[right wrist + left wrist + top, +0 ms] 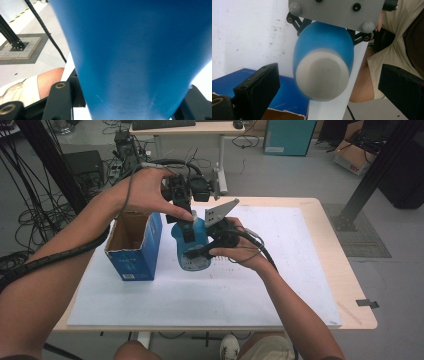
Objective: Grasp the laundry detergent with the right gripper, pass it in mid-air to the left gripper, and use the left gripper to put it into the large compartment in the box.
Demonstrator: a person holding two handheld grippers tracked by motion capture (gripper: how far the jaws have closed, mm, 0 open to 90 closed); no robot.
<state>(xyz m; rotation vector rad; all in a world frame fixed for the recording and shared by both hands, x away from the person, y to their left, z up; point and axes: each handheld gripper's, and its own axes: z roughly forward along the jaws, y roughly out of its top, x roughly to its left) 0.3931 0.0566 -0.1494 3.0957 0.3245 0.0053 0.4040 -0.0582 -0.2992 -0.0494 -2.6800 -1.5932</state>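
Light wooden table [327,245], rounded corners, covered by a white sheet [280,285]. Grey floor [395,285]. Second desk [200,129] behind, carrying a keyboard [162,123]. Loose cables [30,215] at left. Black frame post [372,170] at right, cardboard box [352,155] beyond. Teal cabinet [290,136] at the rear.

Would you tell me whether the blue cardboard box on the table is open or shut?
Open. In the high view the blue cardboard box stands upright beside the blue bottle, its top flaps apart and its brown inside showing; what it contains cannot be told.

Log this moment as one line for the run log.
right gripper: shut on blue plastic bottle | left gripper: open at its white cap end | open blue cardboard box: beside, on white sheet
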